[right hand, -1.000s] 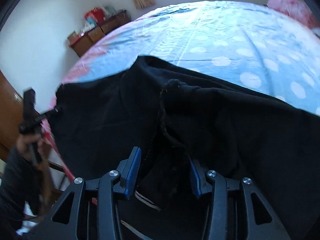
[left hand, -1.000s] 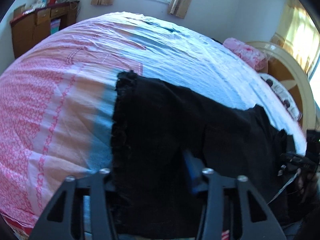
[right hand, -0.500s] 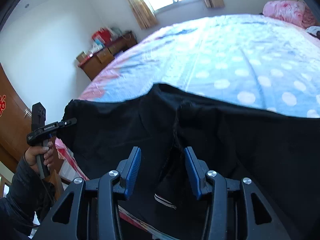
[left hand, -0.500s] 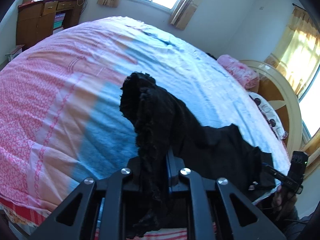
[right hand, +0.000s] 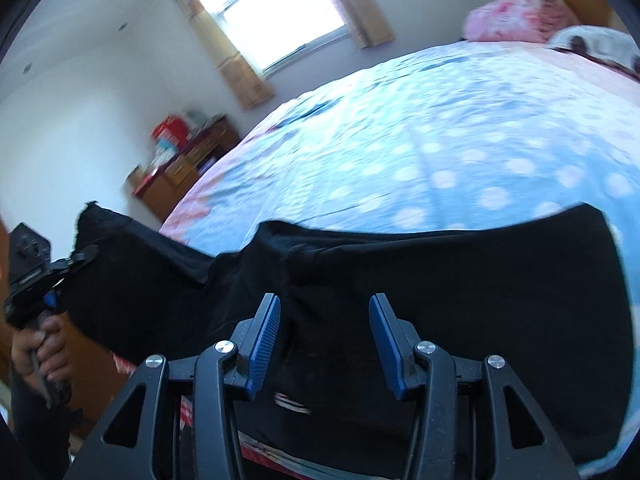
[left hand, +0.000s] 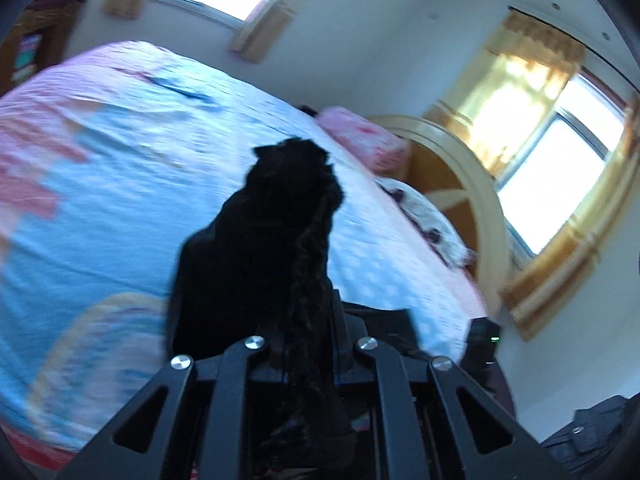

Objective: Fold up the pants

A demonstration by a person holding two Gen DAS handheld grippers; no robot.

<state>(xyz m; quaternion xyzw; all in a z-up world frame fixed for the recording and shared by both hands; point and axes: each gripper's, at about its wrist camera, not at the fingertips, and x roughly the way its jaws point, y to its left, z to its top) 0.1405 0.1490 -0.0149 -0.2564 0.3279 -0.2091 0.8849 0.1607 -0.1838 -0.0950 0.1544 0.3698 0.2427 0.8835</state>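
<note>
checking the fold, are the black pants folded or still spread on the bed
Mostly spread: the black pants lie flat on the bed, one end pinched up by the left claw.

right gripper [right hand: 324,340]: black frame, silver screws, blue ribbed pads
left gripper [left hand: 310,344]: black frame, silver screws
sleeve [right hand: 28,420]: dark, below hand [right hand: 44,354]

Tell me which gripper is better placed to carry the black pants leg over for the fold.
Left. The left gripper already has its jaws shut on the bunched end of the black fabric pants, lifted off the blue and pink bedspread. The right gripper has open jaws, gripping nothing.
</note>
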